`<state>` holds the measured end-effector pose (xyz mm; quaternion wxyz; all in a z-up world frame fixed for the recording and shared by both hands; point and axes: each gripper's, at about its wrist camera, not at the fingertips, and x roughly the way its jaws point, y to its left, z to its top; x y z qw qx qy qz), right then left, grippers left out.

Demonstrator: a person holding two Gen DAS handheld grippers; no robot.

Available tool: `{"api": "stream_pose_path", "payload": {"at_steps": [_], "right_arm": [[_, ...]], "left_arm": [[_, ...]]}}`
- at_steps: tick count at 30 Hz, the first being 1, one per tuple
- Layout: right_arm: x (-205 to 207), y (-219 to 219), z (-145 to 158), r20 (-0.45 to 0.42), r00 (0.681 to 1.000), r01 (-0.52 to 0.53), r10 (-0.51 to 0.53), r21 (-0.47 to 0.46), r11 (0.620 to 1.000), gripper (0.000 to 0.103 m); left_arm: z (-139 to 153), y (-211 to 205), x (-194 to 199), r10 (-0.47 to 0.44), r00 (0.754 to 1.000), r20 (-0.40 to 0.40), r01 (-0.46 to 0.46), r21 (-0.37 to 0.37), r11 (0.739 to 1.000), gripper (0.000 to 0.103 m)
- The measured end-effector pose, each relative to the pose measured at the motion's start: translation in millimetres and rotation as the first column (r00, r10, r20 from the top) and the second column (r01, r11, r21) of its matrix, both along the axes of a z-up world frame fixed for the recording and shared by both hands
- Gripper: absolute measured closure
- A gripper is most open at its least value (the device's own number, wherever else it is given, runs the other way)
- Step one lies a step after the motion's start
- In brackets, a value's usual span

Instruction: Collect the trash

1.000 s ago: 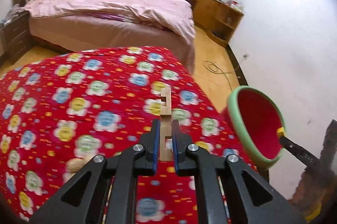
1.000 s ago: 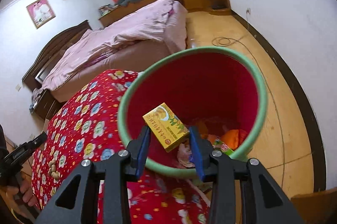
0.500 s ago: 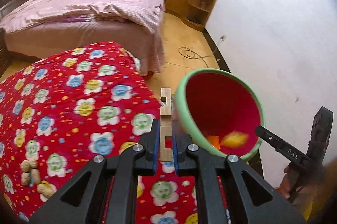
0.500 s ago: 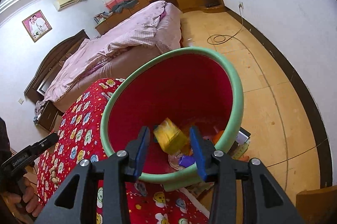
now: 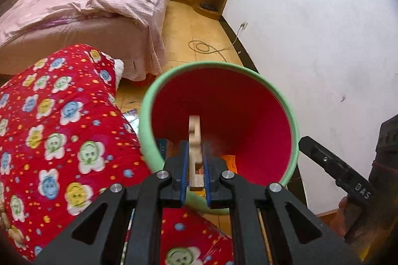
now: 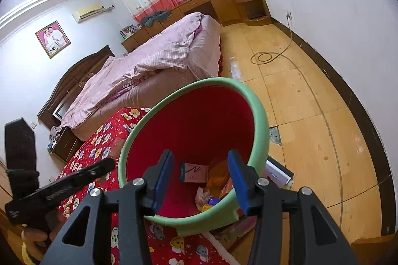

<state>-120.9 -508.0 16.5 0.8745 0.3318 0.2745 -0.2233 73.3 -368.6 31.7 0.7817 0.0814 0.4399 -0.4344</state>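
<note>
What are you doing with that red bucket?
A person is tidying up trash with a hand-held gripper in each hand. The left hand-held gripper is shut on a small wooden piece, held right over the green-rimmed red bin. The right hand-held gripper has nothing between its fingers, its jaws are opening, and it points into the same bin, where wrappers and a pink card lie at the bottom.

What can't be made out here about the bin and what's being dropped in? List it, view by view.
- Left wrist: the wooden piece is blurred, and its lower end is hidden between the left hand-held gripper's pads.
- Left wrist: most of the bin's contents are hidden behind that gripper.
- Right wrist: the pink card's print is too small to read.
- Right wrist: the bin's base is hidden by the right hand-held gripper.
</note>
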Motion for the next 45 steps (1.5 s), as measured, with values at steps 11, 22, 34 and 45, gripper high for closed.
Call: {"api": "stream_pose_path", "payload": {"at_steps": [11,22,34,45], "right_arm": [[6.2,-9.9,-7.5,-0.014,1.000,-0.027,0.027,0.037,0.999,0.052],[17.5,22.3,0.1,-0.032,0.996,-0.088,0.088,0.006,0.996,0.042],[25.9,87.9,26.1,-0.055,0.988,-0.148,0.145,-0.069,0.987,0.023],[30.7,151.0,47.8,-0.036,0.976,-0.219,0.216,-0.143,0.965,0.014]], "left_arm": [[-10.5,0.4,5.5,0.058,0.998,-0.029,-0.057,0.036,0.998,0.069],[2.3,55.9,6.5,0.151,0.989,-0.004,-0.150,0.038,0.988,0.064],[26.0,139.7,3.6,0.260,0.965,0.035,-0.260,-0.003,0.966,0.047],[38.0,217.2,-1.0,0.387,0.919,0.071,-0.387,-0.012,0.922,0.046]]}}
